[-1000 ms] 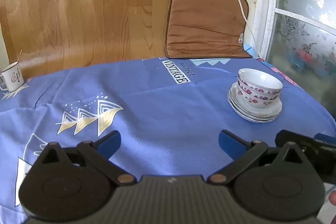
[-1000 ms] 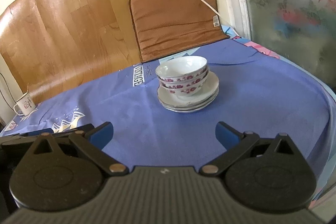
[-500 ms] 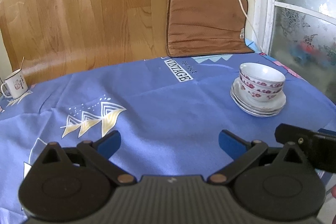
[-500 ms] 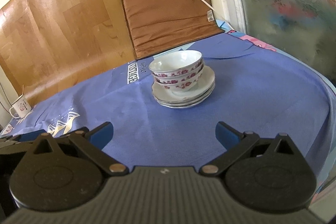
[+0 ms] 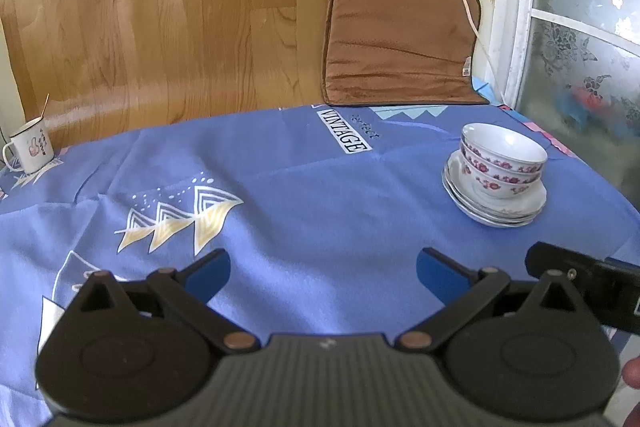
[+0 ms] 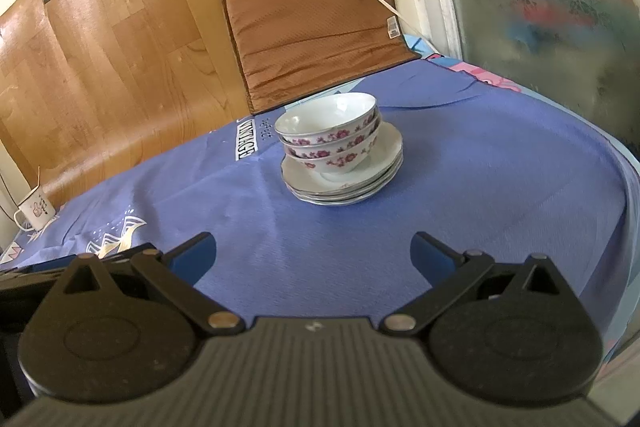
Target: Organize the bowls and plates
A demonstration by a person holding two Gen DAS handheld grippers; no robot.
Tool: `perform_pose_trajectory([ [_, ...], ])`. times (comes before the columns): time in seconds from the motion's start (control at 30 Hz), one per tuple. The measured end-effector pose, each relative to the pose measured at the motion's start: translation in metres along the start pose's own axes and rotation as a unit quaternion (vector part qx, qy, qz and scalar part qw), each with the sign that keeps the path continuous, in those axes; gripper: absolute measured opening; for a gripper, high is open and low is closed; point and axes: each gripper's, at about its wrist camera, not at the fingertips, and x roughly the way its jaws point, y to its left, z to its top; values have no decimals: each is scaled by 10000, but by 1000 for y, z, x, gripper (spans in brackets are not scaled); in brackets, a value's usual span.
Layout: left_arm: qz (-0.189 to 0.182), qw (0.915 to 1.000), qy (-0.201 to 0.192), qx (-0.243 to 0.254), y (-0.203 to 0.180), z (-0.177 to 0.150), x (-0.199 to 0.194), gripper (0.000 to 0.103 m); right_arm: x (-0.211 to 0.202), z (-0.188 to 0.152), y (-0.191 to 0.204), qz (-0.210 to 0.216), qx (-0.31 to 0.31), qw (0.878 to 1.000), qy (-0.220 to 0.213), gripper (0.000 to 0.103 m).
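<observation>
Both the left gripper (image 5: 322,269) and the right gripper (image 6: 313,253) hung wide open and empty above the blue tablecloth (image 6: 480,187). Well beyond them, nested bowls (image 6: 330,135) sat upright, mouths up, on stacked plates (image 6: 344,183), nothing between. Farther left stood a mug (image 5: 30,146); behind, a brown cushion (image 6: 316,27) leaned upright.

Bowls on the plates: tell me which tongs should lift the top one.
Right. The bowls sit almost straight ahead of the open right tongs, while from the left tongs, also open, they lie far off to the right. Probably the shorter, straighter reach.
</observation>
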Motion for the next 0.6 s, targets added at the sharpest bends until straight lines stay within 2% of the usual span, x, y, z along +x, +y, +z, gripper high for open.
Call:
perform_pose_trajectory([
  [0.6, -27, 9998, 174, -16, 0, 0, 5, 103, 3, 0, 0, 29, 16, 10000, 13, 103],
])
